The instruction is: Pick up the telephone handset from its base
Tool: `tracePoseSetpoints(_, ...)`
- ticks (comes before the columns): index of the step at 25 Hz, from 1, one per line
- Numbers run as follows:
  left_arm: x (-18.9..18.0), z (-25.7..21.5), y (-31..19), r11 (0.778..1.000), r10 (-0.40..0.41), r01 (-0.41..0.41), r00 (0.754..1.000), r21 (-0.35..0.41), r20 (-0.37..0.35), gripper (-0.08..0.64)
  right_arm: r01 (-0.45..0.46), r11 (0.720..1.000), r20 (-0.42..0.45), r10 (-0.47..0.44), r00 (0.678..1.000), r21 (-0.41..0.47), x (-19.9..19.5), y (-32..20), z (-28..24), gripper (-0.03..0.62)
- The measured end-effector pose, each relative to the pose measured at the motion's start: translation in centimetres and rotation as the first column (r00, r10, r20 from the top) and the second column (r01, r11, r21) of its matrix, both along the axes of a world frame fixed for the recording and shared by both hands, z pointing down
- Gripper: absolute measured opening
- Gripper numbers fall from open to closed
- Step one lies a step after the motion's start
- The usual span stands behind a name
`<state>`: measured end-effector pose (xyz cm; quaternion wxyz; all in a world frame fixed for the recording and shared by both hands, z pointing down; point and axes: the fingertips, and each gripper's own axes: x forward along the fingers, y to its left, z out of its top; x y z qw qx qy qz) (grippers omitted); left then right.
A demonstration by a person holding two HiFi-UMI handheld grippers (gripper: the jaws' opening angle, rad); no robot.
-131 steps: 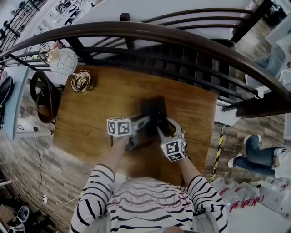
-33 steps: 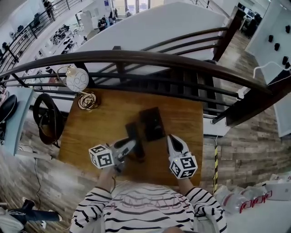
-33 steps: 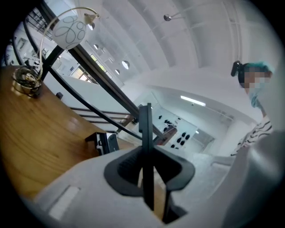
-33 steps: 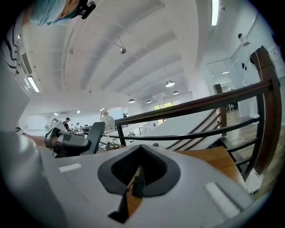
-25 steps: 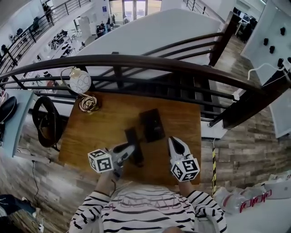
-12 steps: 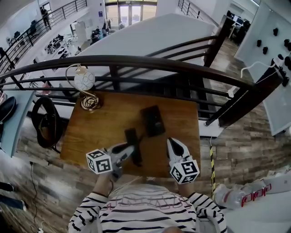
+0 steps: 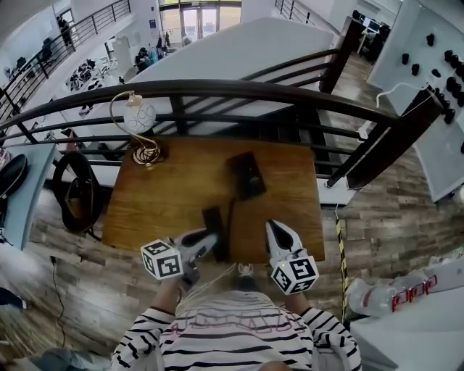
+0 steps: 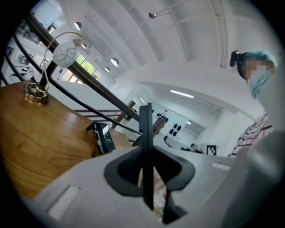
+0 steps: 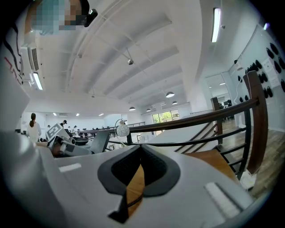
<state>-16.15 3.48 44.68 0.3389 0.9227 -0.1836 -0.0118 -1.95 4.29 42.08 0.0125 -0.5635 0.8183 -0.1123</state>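
Handset [image 7: 213, 220] in grip of level left tongs [image 7: 208, 242], away from base [image 7: 247, 175]; right tongs [image 7: 275, 227] level, clenched, empty.

Upper gallery of a large open-plan workplace, an office or lab building rather than a home; a curved dark wooden handrail on black metal bars [image 7: 239, 88] fences this level off from a lower floor [image 7: 83, 71] of cluttered desks and people; glazed entrance doors [image 7: 190, 16] close that hall's far end; grey-brown wood-look plank flooring [image 7: 377, 210] runs underfoot; a small rectangular brown wooden table [image 7: 174, 181] carries a white globe lamp on a coiled brass stand [image 7: 140, 117]; a white wall panel studded with black knobs [image 7: 435, 43] stands at right; overhead is a white ribbed ceiling with long strip lights [image 9: 216, 20] and round downlights.
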Motion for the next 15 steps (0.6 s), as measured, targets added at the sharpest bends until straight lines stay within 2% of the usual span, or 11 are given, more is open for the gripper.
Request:
tracePoseSetpoints(6,-0.4,0.1,4.7,1.000,0.011,-0.011,1.000,0.010,-0.008,0.072,-0.014,1.000,0.001,0.014,1.000,0.007,-0.7,5.0,0.2,0.000)
tracePoseSetpoints(15,-2.8,0.5,9.4,0.999,0.017,-0.016,1.000,0.029,-0.017,0.072,-0.021,1.000,-0.004,0.021,1.000,0.012,-3.7,9.7,0.9,0.000)
